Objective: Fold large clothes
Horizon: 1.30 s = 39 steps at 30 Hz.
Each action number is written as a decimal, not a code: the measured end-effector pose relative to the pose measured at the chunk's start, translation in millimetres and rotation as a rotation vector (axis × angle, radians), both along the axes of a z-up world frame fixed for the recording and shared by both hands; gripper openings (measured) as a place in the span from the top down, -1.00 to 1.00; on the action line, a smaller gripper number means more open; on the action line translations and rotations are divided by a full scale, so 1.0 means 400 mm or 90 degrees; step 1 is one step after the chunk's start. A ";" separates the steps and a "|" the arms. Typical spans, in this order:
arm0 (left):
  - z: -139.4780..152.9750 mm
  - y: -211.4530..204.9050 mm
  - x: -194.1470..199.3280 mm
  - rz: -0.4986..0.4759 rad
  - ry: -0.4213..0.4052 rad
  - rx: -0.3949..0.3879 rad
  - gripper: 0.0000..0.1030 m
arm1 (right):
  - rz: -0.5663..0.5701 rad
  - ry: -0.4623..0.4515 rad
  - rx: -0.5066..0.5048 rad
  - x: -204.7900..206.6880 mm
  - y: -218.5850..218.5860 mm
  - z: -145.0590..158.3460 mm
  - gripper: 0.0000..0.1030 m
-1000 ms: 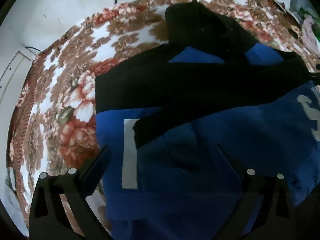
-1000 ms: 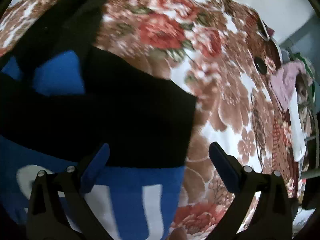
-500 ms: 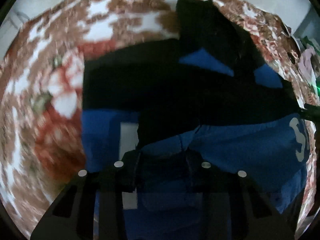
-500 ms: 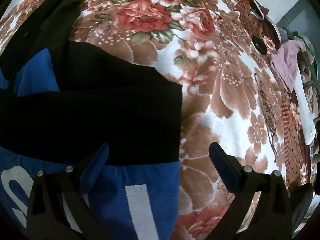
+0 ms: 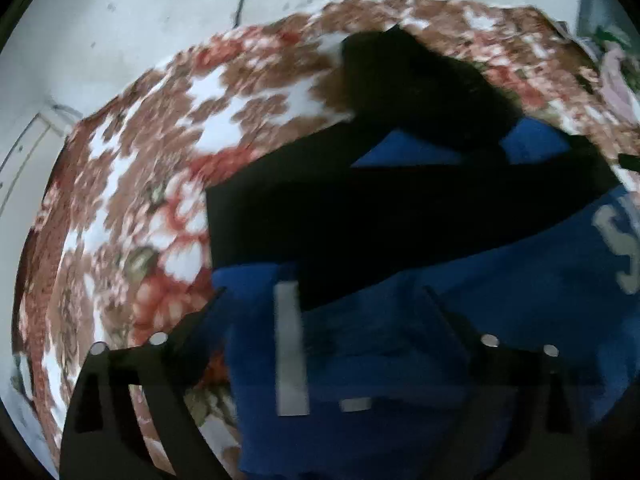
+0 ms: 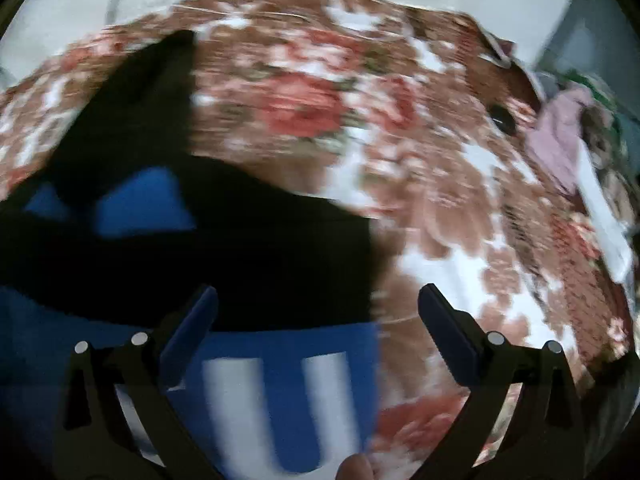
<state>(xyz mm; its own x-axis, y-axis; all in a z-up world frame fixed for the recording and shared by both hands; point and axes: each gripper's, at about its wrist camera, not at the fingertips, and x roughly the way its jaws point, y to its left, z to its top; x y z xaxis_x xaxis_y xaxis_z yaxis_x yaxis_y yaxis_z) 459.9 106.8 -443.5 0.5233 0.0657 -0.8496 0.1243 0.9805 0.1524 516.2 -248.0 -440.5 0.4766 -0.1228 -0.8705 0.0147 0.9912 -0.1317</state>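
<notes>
A large blue and black hooded garment (image 5: 420,240) with white lettering lies partly folded on a floral blanket (image 5: 160,160). Its black sleeves cross the chest and the black hood (image 5: 400,76) points away. My left gripper (image 5: 324,308) is open and empty above the blue lower left part. In the right wrist view the garment (image 6: 240,260) fills the left half. My right gripper (image 6: 318,304) is open and empty above its right edge, over the white letters (image 6: 280,400).
The floral blanket (image 6: 460,220) spreads to the right of the garment. A pink and white pile of clothes (image 6: 568,148) lies at the far right edge. A small dark round object (image 6: 502,118) sits on the blanket. A pale floor (image 5: 120,20) lies beyond.
My left gripper closed for a moment half a second ago and has opened again. Both views have tilted back and are blurred by motion. The garment lies as before.
</notes>
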 end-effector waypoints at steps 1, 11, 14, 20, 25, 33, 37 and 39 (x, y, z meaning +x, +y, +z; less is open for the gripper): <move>0.003 -0.016 -0.002 -0.008 0.000 -0.003 -0.80 | 0.011 -0.002 0.008 -0.002 0.020 0.004 -0.91; -0.182 -0.093 0.024 -0.068 0.049 0.040 -0.92 | 0.051 0.055 -0.007 -0.005 0.109 -0.164 -0.91; -0.183 -0.079 0.023 -0.060 0.048 0.025 -0.92 | 0.076 0.037 -0.020 -0.009 0.109 -0.165 -0.91; -0.102 -0.075 0.042 -0.063 0.031 0.025 -0.89 | 0.070 0.040 0.000 0.000 0.112 -0.097 -0.91; -0.022 -0.034 0.123 -0.033 0.011 -0.013 -0.89 | 0.083 0.018 0.031 0.056 0.118 -0.021 -0.91; 0.019 0.011 0.407 -0.015 0.006 -0.080 -0.89 | 0.097 0.034 0.107 0.334 0.128 -0.024 -0.91; -0.001 0.009 0.575 -0.012 0.022 -0.105 -0.89 | 0.153 0.021 0.101 0.478 0.175 -0.035 -0.89; -0.013 0.006 0.649 -0.007 0.031 -0.120 -0.89 | 0.179 0.009 0.081 0.549 0.212 -0.037 -0.88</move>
